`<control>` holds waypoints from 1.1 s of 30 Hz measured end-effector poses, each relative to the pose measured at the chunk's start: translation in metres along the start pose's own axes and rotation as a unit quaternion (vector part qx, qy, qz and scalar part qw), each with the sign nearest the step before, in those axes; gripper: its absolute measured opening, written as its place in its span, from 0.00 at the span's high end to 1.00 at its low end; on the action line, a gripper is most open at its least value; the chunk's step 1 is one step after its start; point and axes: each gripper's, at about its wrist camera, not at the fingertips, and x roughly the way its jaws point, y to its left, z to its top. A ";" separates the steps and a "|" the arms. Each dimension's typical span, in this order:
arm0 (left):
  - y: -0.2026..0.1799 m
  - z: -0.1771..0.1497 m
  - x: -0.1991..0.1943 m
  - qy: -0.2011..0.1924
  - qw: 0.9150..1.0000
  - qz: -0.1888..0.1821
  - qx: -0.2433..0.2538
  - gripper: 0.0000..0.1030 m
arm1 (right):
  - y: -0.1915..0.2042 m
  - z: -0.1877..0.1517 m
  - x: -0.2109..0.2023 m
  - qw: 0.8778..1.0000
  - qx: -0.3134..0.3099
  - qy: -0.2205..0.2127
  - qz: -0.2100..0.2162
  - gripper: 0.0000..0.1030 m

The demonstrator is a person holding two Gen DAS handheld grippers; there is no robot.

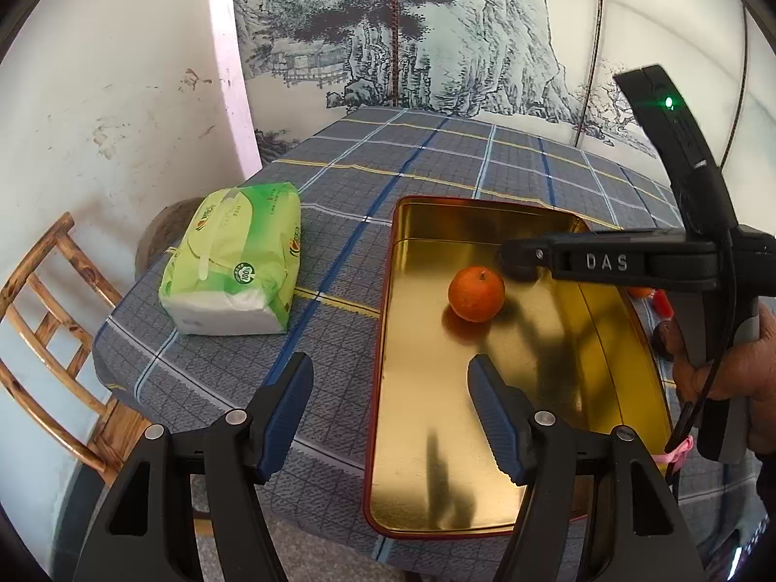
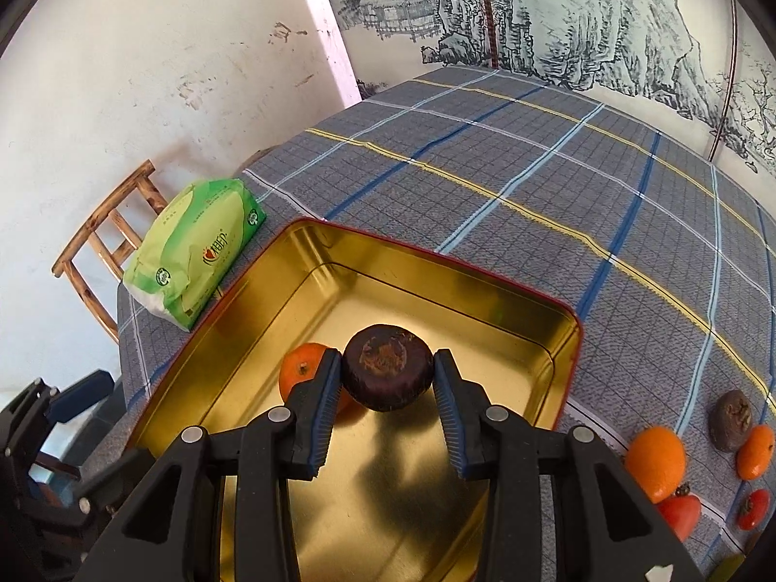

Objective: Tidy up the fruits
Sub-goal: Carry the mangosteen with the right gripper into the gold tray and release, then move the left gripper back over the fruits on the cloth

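A gold tin tray (image 1: 436, 436) with a red rim lies on the checked tablecloth; it also shows in the right wrist view (image 2: 436, 291). One orange (image 1: 476, 293) sits inside it, partly hidden behind the left finger in the right wrist view (image 2: 303, 368). My right gripper (image 2: 385, 383) is shut on a dark brown round fruit (image 2: 387, 372) and holds it above the tray, beside the orange. From the left wrist view the right gripper (image 1: 519, 262) reaches in over the tray from the right. My left gripper (image 1: 390, 388) is open and empty over the tray's left rim.
A green tissue pack (image 1: 233, 266) lies left of the tray. Several loose fruits lie on the cloth to the right: an orange (image 2: 654, 463), a dark fruit (image 2: 731, 419), a small orange (image 2: 755, 451) and red fruits (image 2: 681, 514). A wooden chair (image 1: 43, 339) stands at the table's left edge.
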 end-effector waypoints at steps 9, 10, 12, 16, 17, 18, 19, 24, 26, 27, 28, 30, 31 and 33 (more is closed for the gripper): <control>-0.009 -0.001 -0.003 0.004 1.000 0.003 0.012 0.32 | 0.002 0.007 -0.041 0.997 0.011 -0.070 0.033 0.57; -0.011 -0.002 -0.004 0.003 1.000 0.004 0.014 0.32 | 0.002 0.006 -0.045 0.996 0.012 -0.075 0.037 0.57; -0.015 -0.002 -0.007 0.000 1.000 0.006 0.021 0.32 | 0.002 -0.001 -0.057 0.995 0.014 -0.085 0.047 0.56; -0.022 -0.002 -0.011 -0.002 0.999 0.004 0.036 0.31 | 0.000 -0.027 -0.084 0.994 0.010 -0.099 0.052 0.54; -0.023 -0.002 -0.012 -0.003 0.999 0.004 0.039 0.31 | -0.002 -0.033 -0.090 0.994 0.008 -0.102 0.050 0.53; -0.026 -0.003 -0.013 -0.003 0.999 0.004 0.045 0.31 | -0.004 -0.044 -0.100 0.993 0.005 -0.107 0.045 0.52; -0.030 -0.003 -0.015 -0.003 0.999 0.004 0.051 0.30 | -0.006 -0.051 -0.106 0.993 0.004 -0.109 0.040 0.51; -0.046 -0.003 -0.022 -0.009 0.997 0.000 0.075 0.29 | -0.028 -0.098 -0.146 0.992 -0.004 -0.123 -0.014 0.44; -0.053 -0.004 -0.026 -0.011 0.996 -0.002 0.085 0.29 | -0.041 -0.114 -0.159 0.991 0.001 -0.125 -0.039 0.41; -0.058 -0.004 -0.028 -0.013 0.996 -0.003 0.092 0.29 | -0.050 -0.125 -0.167 0.991 0.009 -0.126 -0.053 0.41; -0.061 -0.004 -0.029 -0.015 0.995 -0.003 0.098 0.28 | -0.057 -0.133 -0.173 0.990 0.017 -0.127 -0.062 0.40; -0.072 -0.004 -0.032 -0.016 0.994 -0.008 0.111 0.28 | -0.078 -0.152 -0.189 0.987 0.042 -0.131 -0.085 0.39; -0.076 -0.004 -0.034 -0.016 0.993 -0.011 0.117 0.28 | -0.088 -0.162 -0.196 0.985 0.055 -0.133 -0.096 0.39; -0.089 -0.004 -0.037 -0.018 0.990 -0.021 0.135 0.27 | -0.112 -0.180 -0.209 0.980 0.084 -0.136 -0.123 0.39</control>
